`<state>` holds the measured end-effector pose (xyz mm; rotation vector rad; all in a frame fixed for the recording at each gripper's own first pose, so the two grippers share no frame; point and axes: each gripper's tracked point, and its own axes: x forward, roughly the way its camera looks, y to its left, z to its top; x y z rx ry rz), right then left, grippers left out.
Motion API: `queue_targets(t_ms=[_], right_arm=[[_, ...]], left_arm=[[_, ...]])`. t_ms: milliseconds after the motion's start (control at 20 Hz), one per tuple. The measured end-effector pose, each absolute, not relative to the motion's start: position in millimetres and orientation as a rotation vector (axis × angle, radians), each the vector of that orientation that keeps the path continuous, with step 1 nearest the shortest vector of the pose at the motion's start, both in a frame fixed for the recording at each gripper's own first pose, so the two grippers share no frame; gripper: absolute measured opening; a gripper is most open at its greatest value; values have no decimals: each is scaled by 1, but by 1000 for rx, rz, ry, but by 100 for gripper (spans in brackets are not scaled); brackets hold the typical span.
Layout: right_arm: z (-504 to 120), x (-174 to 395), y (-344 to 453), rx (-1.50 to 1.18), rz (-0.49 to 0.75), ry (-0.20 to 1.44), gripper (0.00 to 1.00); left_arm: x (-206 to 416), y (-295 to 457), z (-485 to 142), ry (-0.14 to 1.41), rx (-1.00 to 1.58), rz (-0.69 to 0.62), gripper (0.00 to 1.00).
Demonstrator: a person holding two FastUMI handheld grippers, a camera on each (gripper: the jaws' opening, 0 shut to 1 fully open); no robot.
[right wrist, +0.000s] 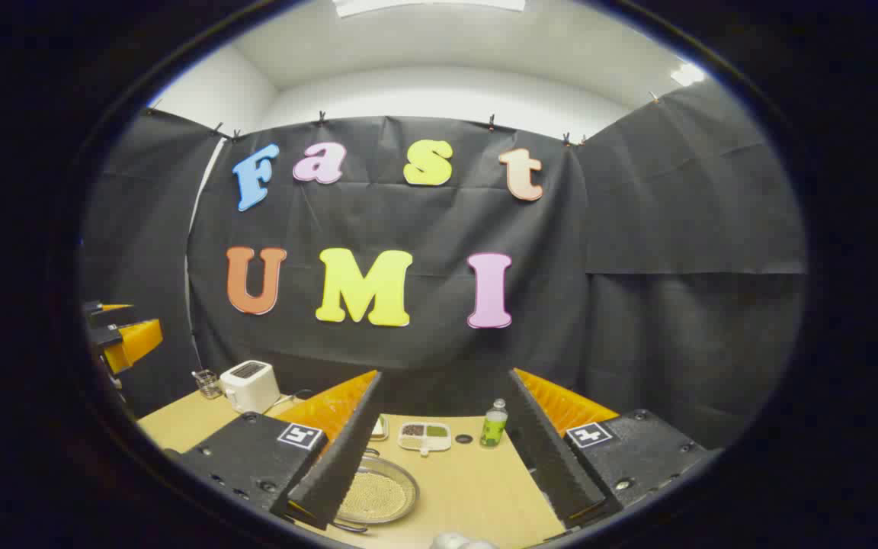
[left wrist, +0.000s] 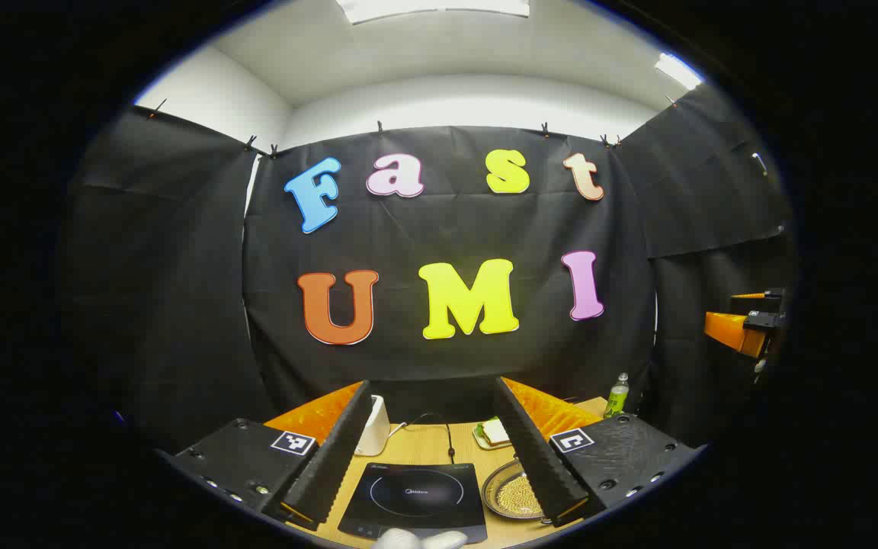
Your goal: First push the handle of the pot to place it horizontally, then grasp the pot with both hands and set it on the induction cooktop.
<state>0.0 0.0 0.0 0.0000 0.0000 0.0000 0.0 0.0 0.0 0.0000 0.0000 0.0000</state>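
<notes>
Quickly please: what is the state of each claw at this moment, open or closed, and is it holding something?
Left claw: open, holding nothing, above the induction cooktop.
Right claw: open, holding nothing, above the table.

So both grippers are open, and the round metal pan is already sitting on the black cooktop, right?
Not quite. Both grippers are open, but the left gripper view shows the round metal pan resting on the wooden table beside the black cooktop, not on it.

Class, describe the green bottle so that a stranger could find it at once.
Start at the wooden table and go to its far edge by the black cloth wall. The green bottle stands upright there, just right of a white divided tray; it alone is tall and capped.
</notes>
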Motion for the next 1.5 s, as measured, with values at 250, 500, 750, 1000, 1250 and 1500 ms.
queue_targets(t_ms=[250,500,750,1000,1250,1500], right_arm=[[-2,0,5,7,2,6,100],[-4,-1,6,5,-11,11,96],[-8,-2,14,10,-1,16,96],[-8,-5,34,25,80,33,68],[-24,-6,68,69,233,113,3],[-76,6,99,132,326,269,0]], left_arm=[[3,6,-1,-1,0,8,96],[2,9,-3,0,4,6,89],[1,11,-5,-3,11,3,89],[-1,14,-11,3,17,6,96],[-3,17,-13,-2,18,13,96],[-6,24,-17,2,11,35,96]])
